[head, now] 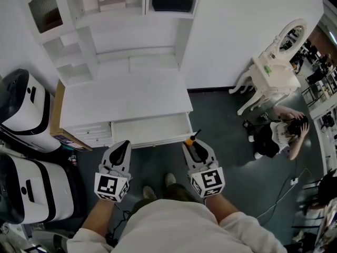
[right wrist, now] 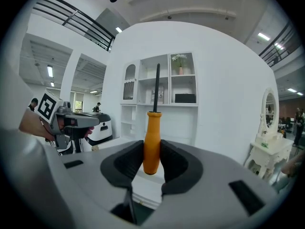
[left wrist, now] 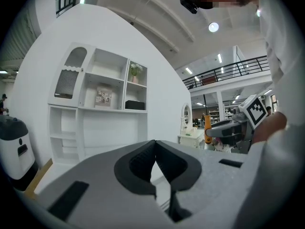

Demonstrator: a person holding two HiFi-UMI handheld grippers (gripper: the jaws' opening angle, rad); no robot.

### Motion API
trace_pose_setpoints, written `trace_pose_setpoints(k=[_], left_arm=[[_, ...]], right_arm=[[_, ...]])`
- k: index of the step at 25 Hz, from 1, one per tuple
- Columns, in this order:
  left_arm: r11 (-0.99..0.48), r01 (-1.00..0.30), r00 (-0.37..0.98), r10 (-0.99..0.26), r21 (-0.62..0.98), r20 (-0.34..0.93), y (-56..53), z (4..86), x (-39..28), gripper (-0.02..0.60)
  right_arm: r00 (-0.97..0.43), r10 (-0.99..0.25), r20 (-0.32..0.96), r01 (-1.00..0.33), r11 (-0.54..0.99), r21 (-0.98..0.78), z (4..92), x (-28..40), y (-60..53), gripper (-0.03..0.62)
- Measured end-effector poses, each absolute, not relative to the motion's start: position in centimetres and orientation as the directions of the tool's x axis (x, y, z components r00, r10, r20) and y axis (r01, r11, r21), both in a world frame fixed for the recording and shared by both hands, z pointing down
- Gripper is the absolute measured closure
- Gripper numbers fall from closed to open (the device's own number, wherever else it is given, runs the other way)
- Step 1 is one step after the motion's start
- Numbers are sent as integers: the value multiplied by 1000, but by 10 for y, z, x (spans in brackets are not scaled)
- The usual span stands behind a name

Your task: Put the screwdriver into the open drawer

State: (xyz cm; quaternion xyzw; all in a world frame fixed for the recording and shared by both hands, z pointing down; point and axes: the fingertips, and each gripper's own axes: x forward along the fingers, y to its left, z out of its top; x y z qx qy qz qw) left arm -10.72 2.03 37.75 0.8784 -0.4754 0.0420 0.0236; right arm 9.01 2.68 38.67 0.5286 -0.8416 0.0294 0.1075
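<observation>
A white desk (head: 126,96) with a shelf unit stands against the wall, and its middle drawer (head: 151,129) is pulled open in the head view. My right gripper (head: 194,146) (right wrist: 152,149) hovers just in front of the drawer's right end, shut on the screwdriver. The orange handle (right wrist: 151,142) (head: 190,140) sits upright between the pads, and the black shaft (right wrist: 157,85) points up. My left gripper (head: 121,151) (left wrist: 155,144) is level with it, in front of the drawer's left end. Its tips touch and hold nothing. The left gripper view also catches the right gripper (left wrist: 231,128).
Two white machines (head: 23,107) (head: 31,188) and a cardboard box (head: 59,133) crowd the desk's left side. A white vanity table with a mirror (head: 274,70) stands to the right. A person (head: 279,133) crouches on the dark floor, and cables (head: 284,191) trail nearby.
</observation>
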Motion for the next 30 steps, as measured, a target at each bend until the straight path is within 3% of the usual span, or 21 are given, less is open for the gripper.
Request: trace_pose_setpoints(k=[15,30], left_arm=[[-468,-883,463,-875,-5,137,-54,393,-91,577],[-385,-923,382,-902,24,200,-88,420,-107,577]], right_arm=[[-497,-818,289,-835,541,97,427,106,-78,477],[-543,-692,475,-645,707,292,512,75,-162,479]])
